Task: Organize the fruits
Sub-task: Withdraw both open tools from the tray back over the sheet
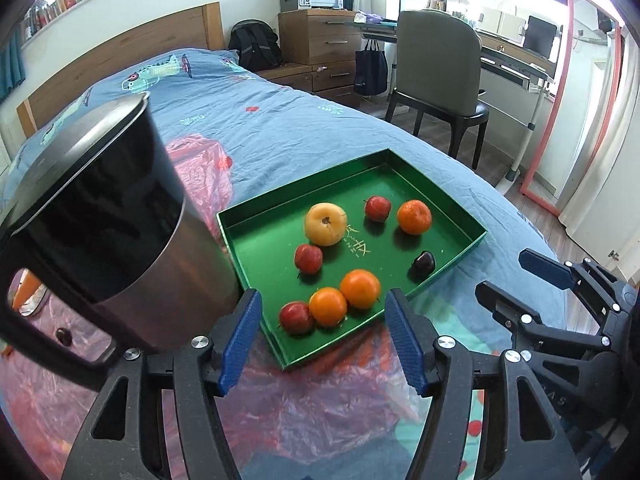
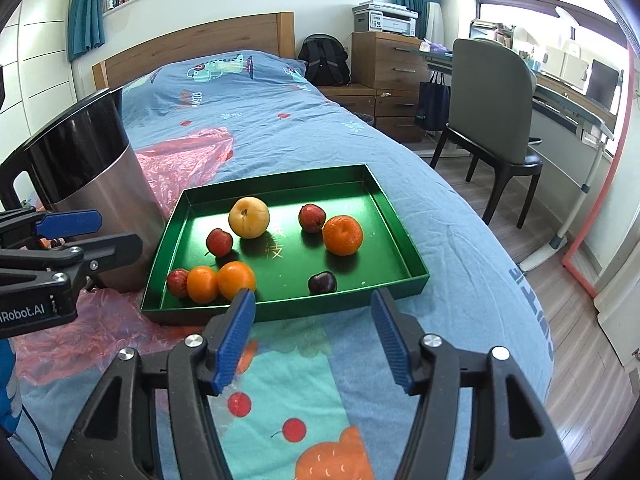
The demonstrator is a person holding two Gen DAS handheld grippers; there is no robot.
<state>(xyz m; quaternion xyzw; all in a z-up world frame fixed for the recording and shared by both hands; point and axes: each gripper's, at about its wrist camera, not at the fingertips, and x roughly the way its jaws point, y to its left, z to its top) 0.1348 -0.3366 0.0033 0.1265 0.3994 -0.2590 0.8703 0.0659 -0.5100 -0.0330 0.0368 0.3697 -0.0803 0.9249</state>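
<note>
- Both tongs empty. Left tongs (image 1: 322,338) stand with blue ribbed pads apart, nothing between them; they hang over the near edge of the shallow green rectangular tray (image 1: 256,272).
- Right tongs (image 2: 314,338) likewise spread, pads apart and clear of any fruit, just short of the tray's near wall.
- Tray sits on the bed with the blue printed cover (image 2: 280,120), partly over a sheet of thin pink plastic film (image 1: 312,408).
- Count inside the tray: one large yellow round fruit (image 1: 325,224), toward the far-left part of the tray; three small red apple-like fruits (image 1: 308,258); three orange mandarins (image 1: 414,217); one dark purple plum (image 1: 423,263) near the right wall.
- Two mandarins and one red fruit lie touching in a row at the tray's near-left corner. The others lie apart.
- Tall steel-and-black jug with a handle (image 1: 116,216) stands just left of the tray, touching or nearly touching its left wall; cannot tell which.
- One small dark round item (image 1: 64,336) shows through the jug's handle loop, left of the tray; too small to identify, possibly a stray fruit.
- Judgement: collection stage looks largely done, eight fruits in the tray. Possibly left: that dark item, and grouping by kind, since only the near-left corner looks grouped.
</note>
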